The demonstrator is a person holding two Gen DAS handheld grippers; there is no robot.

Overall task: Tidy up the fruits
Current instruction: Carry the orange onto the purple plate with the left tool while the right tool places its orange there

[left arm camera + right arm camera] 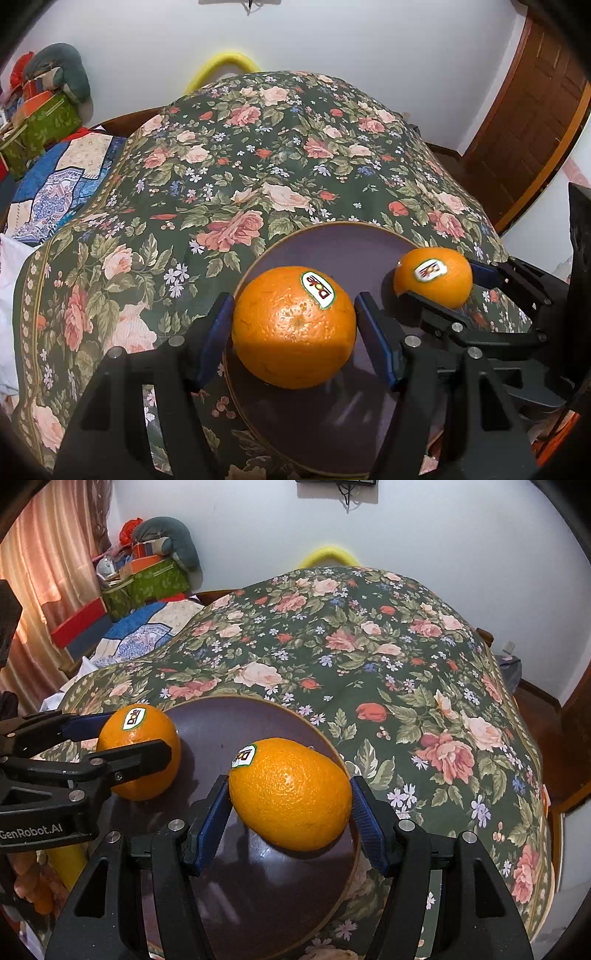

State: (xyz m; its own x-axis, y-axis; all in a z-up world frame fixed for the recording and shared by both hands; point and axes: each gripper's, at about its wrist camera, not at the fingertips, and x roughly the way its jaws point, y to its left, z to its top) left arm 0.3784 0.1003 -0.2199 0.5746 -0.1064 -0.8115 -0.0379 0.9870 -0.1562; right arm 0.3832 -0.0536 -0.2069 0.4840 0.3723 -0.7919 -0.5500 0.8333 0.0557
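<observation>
Left claw [293, 334]: its blue pads press both sides of an orange [293, 326], so it is gripping that fruit. The orange carries a Dole sticker [318, 290] on its upper face and sits over the near left part of a dark brown round plate [332, 240]. Whether the fruit rests on the plate surface or is held just above it cannot be told, though a shadow lies directly beneath it.

Right claw [290, 808]: its blue pads likewise bear on both sides of a second orange [290, 794], so it is clamped on that fruit. This orange is tilted, sticker [244, 756] turned up and to the left, and it lies over the right half of the same plate [229, 716], close to the rim. Contact with the plate cannot be confirmed.

Cross-check: in the right wrist view the left claw [140, 734] enters from the left edge with its orange [138, 753] between the fingers at the plate's left rim. In the left wrist view the right claw [439, 280] appears at the right with its orange [432, 277] at the plate's right rim. The two oranges are apart, not touching.

Support: the plate lies on a bed covered with a dark green floral bedspread [258, 166]. A brown wooden door [532, 122] stands at the right, and a pile of boxes and bags [40, 103] at the far left.
</observation>
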